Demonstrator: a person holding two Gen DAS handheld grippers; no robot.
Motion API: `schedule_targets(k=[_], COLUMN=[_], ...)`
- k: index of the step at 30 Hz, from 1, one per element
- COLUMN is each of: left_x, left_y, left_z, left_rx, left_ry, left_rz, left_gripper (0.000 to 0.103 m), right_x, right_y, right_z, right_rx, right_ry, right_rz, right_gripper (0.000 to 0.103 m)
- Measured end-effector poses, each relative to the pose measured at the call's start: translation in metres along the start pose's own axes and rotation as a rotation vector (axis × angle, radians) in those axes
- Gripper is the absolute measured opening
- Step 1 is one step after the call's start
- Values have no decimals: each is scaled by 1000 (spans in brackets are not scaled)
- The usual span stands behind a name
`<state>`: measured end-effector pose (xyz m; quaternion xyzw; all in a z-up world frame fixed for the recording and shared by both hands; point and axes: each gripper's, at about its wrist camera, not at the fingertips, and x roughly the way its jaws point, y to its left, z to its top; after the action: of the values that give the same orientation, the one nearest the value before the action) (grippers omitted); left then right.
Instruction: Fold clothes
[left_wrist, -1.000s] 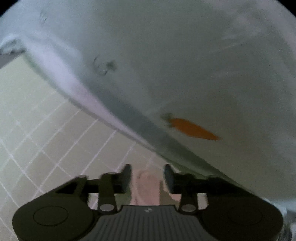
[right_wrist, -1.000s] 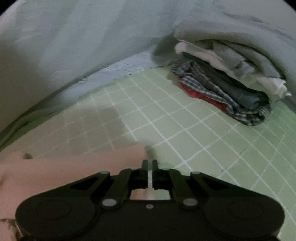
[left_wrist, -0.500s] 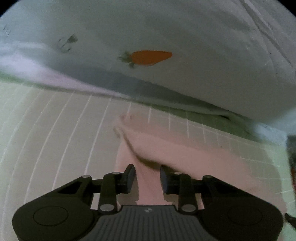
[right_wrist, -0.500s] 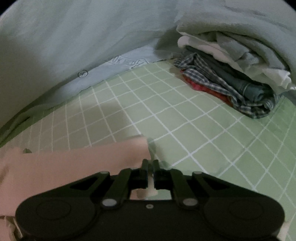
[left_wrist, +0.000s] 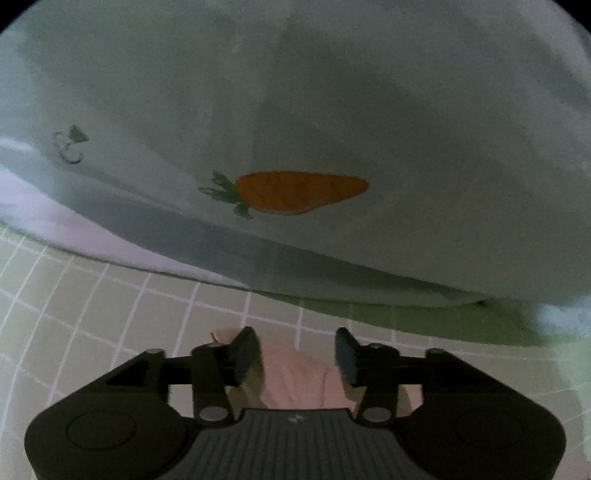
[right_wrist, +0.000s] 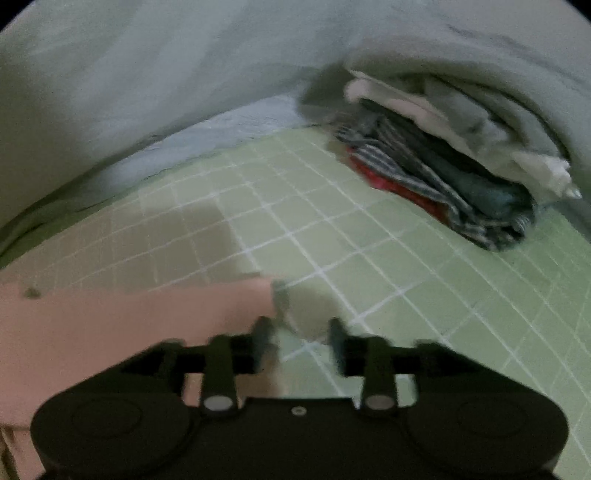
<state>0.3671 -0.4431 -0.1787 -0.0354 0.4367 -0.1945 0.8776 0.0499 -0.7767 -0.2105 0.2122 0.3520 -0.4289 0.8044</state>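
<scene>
A pink garment (right_wrist: 110, 321) lies flat on the green checked sheet (right_wrist: 332, 240). In the right wrist view its right edge ends beside my right gripper (right_wrist: 299, 343), which is open and holds nothing. In the left wrist view the pink garment (left_wrist: 295, 369) lies under and between the fingers of my left gripper (left_wrist: 295, 354), which is open just above it.
A pile of clothes (right_wrist: 443, 158), checked, red, dark and white, lies at the back right under a grey-green blanket (right_wrist: 480, 74). A pale quilt with a carrot print (left_wrist: 295, 192) rises close ahead of the left gripper.
My right gripper has opened and let go of the pink garment's edge. My left gripper has moved closer to the quilt and opened wider over the garment.
</scene>
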Motion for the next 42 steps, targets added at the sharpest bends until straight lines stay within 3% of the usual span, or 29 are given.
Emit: schedule_targets(k=[1,2,5,8,11,13,15,19,25,27,29,30,32,33,34,35,37,39,42], left_x=[-7,-16,-42,-69,-92,-104,-117,-148,-195,-206,-213,-217,-222,-224,-226,-228,-227,-223,-214], left_y=[0,-1,-3,1,10,17,25,41,48,45,39,35,26,21,17,12,1,-9,-27], left_z=[-2,-5,-14,-27,-45,-58,-74,-106,-145,-154,-162,-165,-169,-171,-173,-174,-176,-176,-176], left_rx=[-4,15,78,99,70,52,31,-49,-89,-84,-78,-73,-51,-34,-17,-1,35,61,102], left_ry=[-10,-31,-86,-105,-95,-66,-26,40,69,76,81,83,84,84,84,82,83,91,109], left_rz=[4,28,109,160,175,177,178,163,132,115,101,94,82,76,72,69,62,49,22], left_gripper=[79,88,92,95,95,95,95,95,95,95,95,95,95,95,95,95,96,97,97], right_x=[1,-2,-6,-6,-5,-5,-8,-35,-110,-130,-139,-144,-149,-150,-152,-153,-152,-146,-136], right_y=[-3,-4,1,12,24,32,40,57,108,130,147,156,161,157,151,145,128,109,79], right_z=[2,2,2,-2,-6,-9,-11,-15,-49,-73,-100,-113,-132,-135,-136,-135,-130,-125,-116], right_rx=[28,46,27,-24,-74,-108,-146,-169,-300,-368,-436,-470,-483,-469,-441,-418,-365,-310,-228], right_ry=[11,-2,-36,-32,-28,-25,-21,-70,-121,-80,-9,27,107,127,136,132,99,66,22], right_rz=[9,30,64,71,79,83,90,133,359,469,526,554,596,616,626,620,559,485,367], right_gripper=[66,69,85,87,73,31,6,6,6,6,8,10,30,47,62,69,93,101,102])
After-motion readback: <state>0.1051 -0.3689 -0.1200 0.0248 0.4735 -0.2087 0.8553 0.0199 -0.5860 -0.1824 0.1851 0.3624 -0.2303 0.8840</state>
